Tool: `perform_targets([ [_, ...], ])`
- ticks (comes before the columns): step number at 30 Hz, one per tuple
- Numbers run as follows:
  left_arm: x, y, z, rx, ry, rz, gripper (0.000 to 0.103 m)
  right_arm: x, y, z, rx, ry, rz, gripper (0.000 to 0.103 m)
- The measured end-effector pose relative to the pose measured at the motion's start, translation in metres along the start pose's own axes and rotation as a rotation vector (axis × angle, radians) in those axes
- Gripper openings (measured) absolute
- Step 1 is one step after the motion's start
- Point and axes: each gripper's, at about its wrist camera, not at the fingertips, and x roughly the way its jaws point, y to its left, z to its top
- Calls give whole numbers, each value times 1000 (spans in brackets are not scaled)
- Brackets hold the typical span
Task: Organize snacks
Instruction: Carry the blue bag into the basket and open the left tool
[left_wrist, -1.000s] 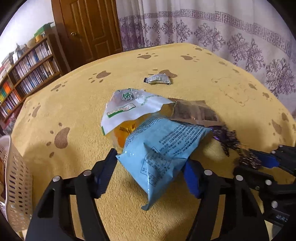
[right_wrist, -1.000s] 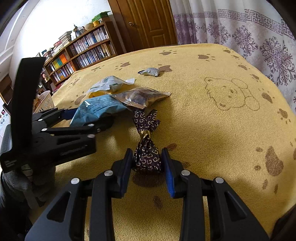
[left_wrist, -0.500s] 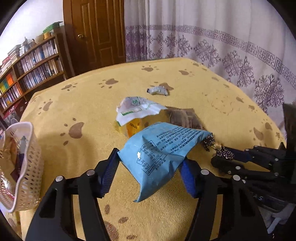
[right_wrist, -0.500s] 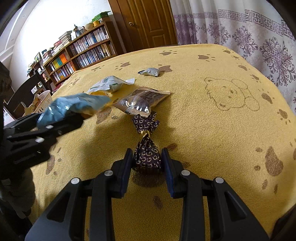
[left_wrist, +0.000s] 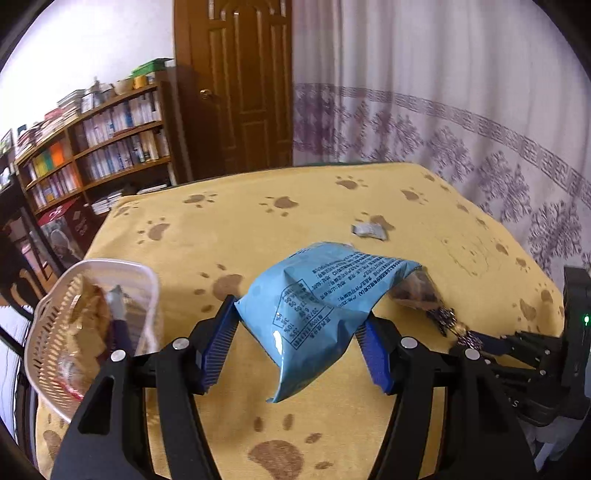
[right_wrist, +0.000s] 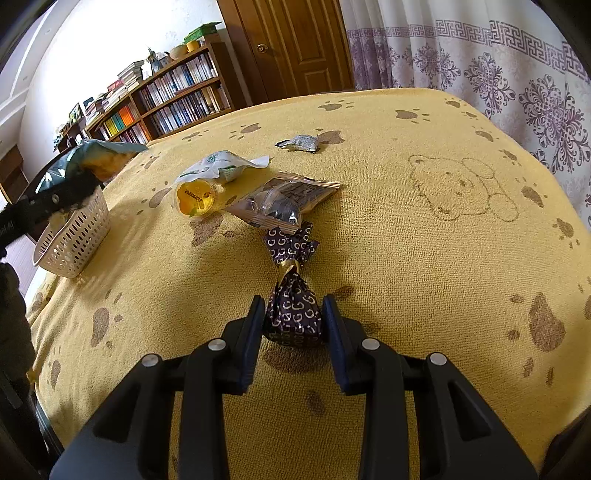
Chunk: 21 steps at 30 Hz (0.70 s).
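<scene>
While the white perforated basket (right_wrist: 72, 236) sits at the far left edge of the surface (right_wrist: 424, 236), which is covered in a yellow paw-print cloth, the left gripper (left_wrist: 299, 343) holds a blue snack bag (left_wrist: 325, 295) raised above it; in the right wrist view the bag hangs over the basket's rim. Its fingers (left_wrist: 218, 343) are clenched on the bag's lower part, and some items already lie inside the basket (left_wrist: 92, 332). Further right on the cloth lies a white-lidded jelly cup (right_wrist: 207, 184) with orange contents, tipped on its side. Just beside it lies a clear packet with dark pieces (right_wrist: 284, 201), its near corner touching the twisted top of a dark purple candy (right_wrist: 293, 310). Beyond them, well apart, lies a small silver wrapper (right_wrist: 301, 142). The right gripper (right_wrist: 293, 317) rests low on the cloth with its fingers (right_wrist: 253, 332) pressed against both sides of the candy, grasping it.
</scene>
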Motion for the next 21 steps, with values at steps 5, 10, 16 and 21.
perform_targets([
  [5, -16, 28, 5, -53, -39, 51, 64, 0, 0, 0, 0, 0, 0, 33],
  [10, -31, 64, 10, -111, -77, 124, 64, 0, 0, 0, -1, 0, -1, 33],
  [16, -39, 116, 10, -208, -85, 235, 64, -1, 0, 0, -2, -1, -2, 33],
  [21, -40, 155, 5, -278, -84, 313, 64, -1, 0, 0, -2, -1, -2, 33],
])
